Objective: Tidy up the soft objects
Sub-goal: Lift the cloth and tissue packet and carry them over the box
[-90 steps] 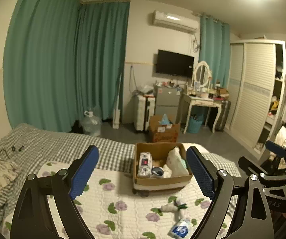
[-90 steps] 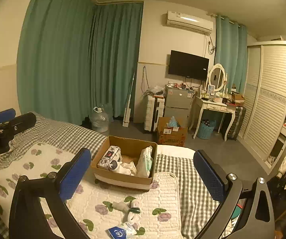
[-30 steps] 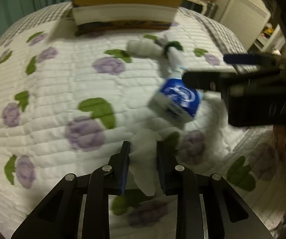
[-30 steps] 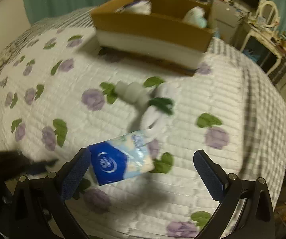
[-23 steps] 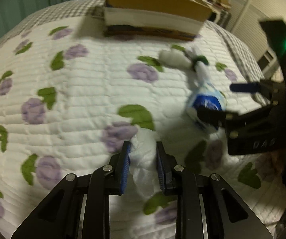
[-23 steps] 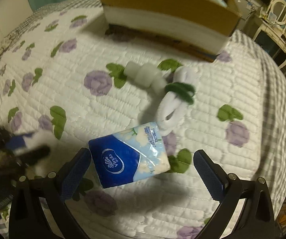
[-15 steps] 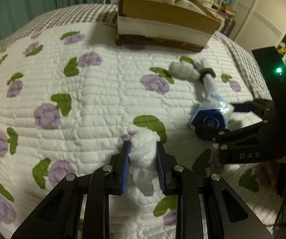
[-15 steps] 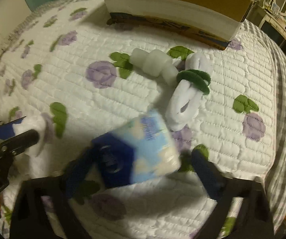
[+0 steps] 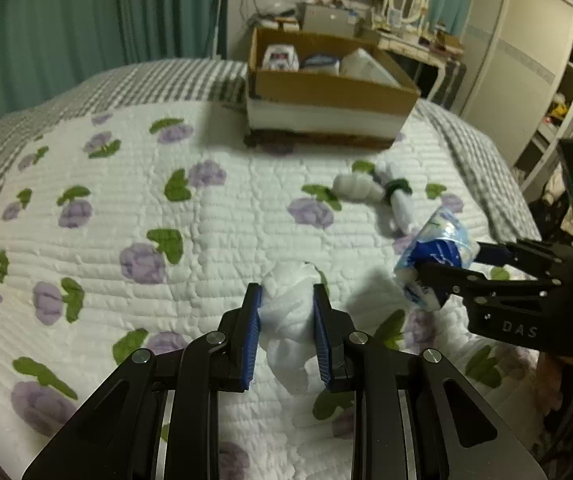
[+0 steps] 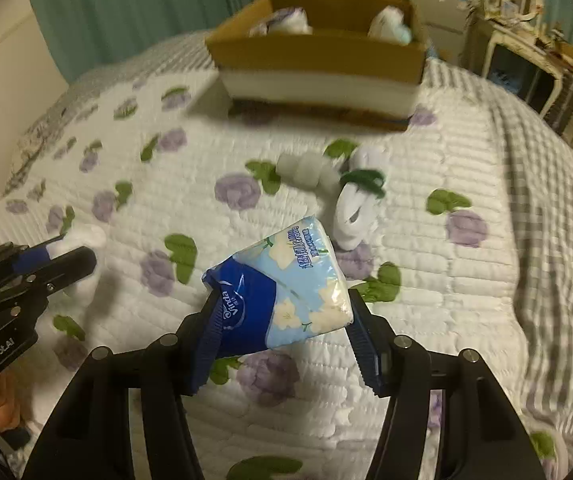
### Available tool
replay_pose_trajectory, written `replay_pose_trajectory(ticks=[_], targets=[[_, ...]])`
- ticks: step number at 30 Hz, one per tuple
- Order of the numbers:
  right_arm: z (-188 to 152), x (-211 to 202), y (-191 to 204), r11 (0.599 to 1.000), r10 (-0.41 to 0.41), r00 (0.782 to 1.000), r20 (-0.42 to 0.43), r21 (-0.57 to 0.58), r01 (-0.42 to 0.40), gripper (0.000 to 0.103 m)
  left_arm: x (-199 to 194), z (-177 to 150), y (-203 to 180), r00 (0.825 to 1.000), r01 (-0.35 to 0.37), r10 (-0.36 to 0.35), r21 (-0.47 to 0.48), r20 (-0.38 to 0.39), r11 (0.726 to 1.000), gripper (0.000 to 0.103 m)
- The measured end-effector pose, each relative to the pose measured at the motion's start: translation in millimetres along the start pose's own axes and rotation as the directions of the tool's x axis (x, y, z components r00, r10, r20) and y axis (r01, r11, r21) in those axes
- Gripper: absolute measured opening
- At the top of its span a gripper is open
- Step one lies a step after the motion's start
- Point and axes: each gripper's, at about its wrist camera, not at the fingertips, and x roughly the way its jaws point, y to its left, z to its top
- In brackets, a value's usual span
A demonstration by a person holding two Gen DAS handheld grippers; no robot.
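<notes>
My left gripper is shut on a crumpled white cloth and holds it just above the quilt. My right gripper is shut on a blue tissue pack, lifted off the bed; it also shows in the left wrist view. A white sock bundle with a green band lies on the quilt ahead, also in the left wrist view. An open cardboard box with soft items inside stands at the far end of the bed, also in the right wrist view.
The bed has a white quilt with purple flowers over a grey checked sheet. Teal curtains, a dressing table and a white wardrobe stand beyond the bed.
Both grippers closed on their items and rose from the quilt. The tissue pack left the bed in my right gripper. The view has pulled back so the box shows more fully.
</notes>
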Motion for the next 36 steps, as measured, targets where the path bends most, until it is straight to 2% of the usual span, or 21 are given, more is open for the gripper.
replay_pose_trajectory(ticks=[7,10,15,20,27,36], targets=[[-3.5,-48.2,10.6,0.998,-0.058,0.991,0.121,0.005,0.058,0.058,-33.5,9.8,-10.3,0.996,0.018,-0.019,0.011,0.086,1.000,0.024],[-1.5,-74.5,11.7,0.997,-0.074,0.981,0.180,0.015,0.072,0.058,-49.9,16.8,-15.2,0.991,0.031,-0.033,0.022,0.131,0.999,0.024],[6.1,-122.2,13.8,0.996,-0.091,0.953,0.290,0.033,0.085,0.058,-82.2,32.0,-24.5,0.974,0.046,-0.054,0.041,0.218,0.998,0.024],[16.4,-166.9,18.5,0.993,-0.113,0.908,0.403,0.056,0.099,0.058,-114.0,50.5,-31.0,0.951,0.058,-0.075,0.063,0.301,0.996,0.024],[37.6,-223.6,26.1,0.992,-0.126,0.826,0.549,0.068,0.106,0.058,-149.2,76.9,-37.7,0.910,0.057,-0.090,0.092,0.406,0.994,0.024],[72.1,-260.8,32.7,0.993,-0.115,0.756,0.644,0.055,0.105,0.059,-171.3,114.9,-41.1,0.858,0.061,-0.107,0.108,0.502,0.992,0.024]])
